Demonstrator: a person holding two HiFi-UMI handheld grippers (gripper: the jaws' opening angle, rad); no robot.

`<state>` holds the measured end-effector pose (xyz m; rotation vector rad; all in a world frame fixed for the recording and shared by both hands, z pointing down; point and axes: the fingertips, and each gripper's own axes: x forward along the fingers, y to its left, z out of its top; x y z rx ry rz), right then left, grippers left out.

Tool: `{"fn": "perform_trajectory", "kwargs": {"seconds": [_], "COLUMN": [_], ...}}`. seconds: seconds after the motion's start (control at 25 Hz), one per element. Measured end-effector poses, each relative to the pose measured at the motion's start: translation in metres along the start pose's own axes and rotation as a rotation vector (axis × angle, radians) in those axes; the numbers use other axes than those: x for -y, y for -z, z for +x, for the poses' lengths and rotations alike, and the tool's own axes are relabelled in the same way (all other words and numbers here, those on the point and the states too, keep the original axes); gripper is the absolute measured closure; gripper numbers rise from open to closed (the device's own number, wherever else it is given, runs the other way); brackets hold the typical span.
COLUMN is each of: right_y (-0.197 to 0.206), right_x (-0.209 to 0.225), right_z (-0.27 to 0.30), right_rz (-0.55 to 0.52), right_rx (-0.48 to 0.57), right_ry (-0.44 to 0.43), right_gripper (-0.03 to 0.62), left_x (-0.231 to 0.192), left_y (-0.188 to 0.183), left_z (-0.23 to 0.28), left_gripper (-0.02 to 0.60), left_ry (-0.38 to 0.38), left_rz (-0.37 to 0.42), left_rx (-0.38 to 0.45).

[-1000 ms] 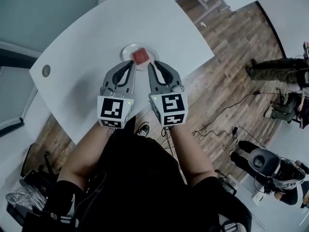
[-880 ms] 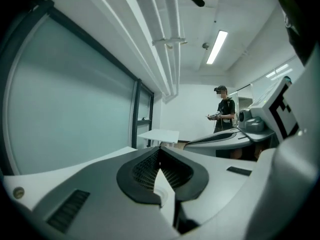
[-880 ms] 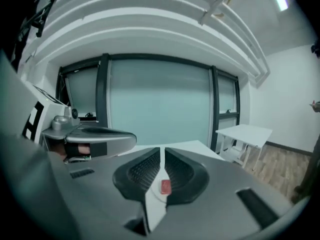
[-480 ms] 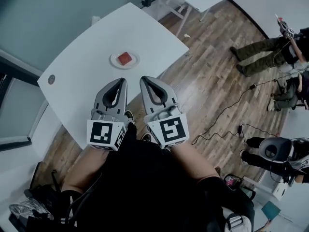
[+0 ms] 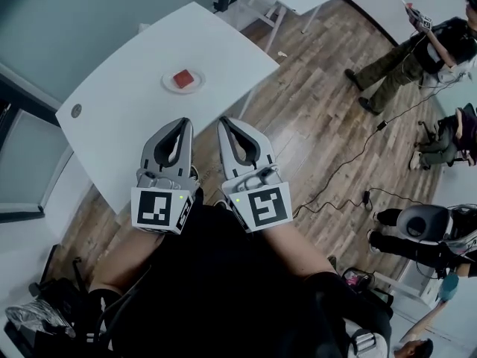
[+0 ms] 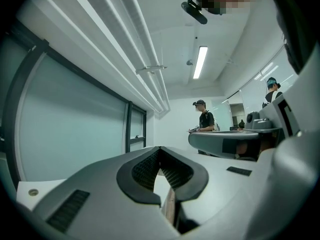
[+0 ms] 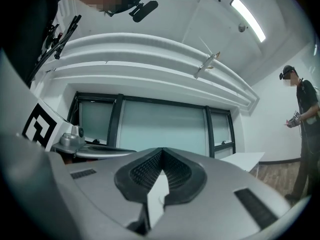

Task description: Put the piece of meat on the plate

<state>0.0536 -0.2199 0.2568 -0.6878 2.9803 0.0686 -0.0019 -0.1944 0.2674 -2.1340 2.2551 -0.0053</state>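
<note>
The piece of meat [image 5: 182, 77] is a small red-brown block with flat sides. It lies in the middle of a little round white plate [image 5: 168, 86]. The plate sits on the white table [image 5: 119, 73], toward the table's right end.

The meat is too small in the head view to tell what its top is like. The two gripper views do not show the meat or the plate at all. The claws cover part of the table's near edge. Over on the right, the people standing on the wooden floor [image 5: 320, 125] are cut off by the edge of the picture.

The left claw [image 5: 183, 122] [image 6: 159, 149] has its tips pressed together and nothing is between them. The right claw [image 5: 224, 123] [image 7: 161, 150] is closed the same way and holds nothing. Each has only a small loop of space behind its tips. The two claws are just beside each other. They are well apart from the plate and touch nothing.
</note>
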Motion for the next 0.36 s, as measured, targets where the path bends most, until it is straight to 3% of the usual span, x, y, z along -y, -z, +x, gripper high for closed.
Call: {"fn": "perform_trajectory", "kwargs": {"seconds": [0.36], "right_y": [0.001], "right_x": [0.001], "right_z": [-0.012], "right_rz": [0.041], "right_rx": [-0.013], "right_ry": [-0.007], "right_gripper": [0.591], "left_x": [0.017], "left_y": [-0.010], "left_z": [-0.008], "left_gripper": [0.578], "left_ry": [0.009], "left_rz": [0.020], "left_rx": [0.011]}}
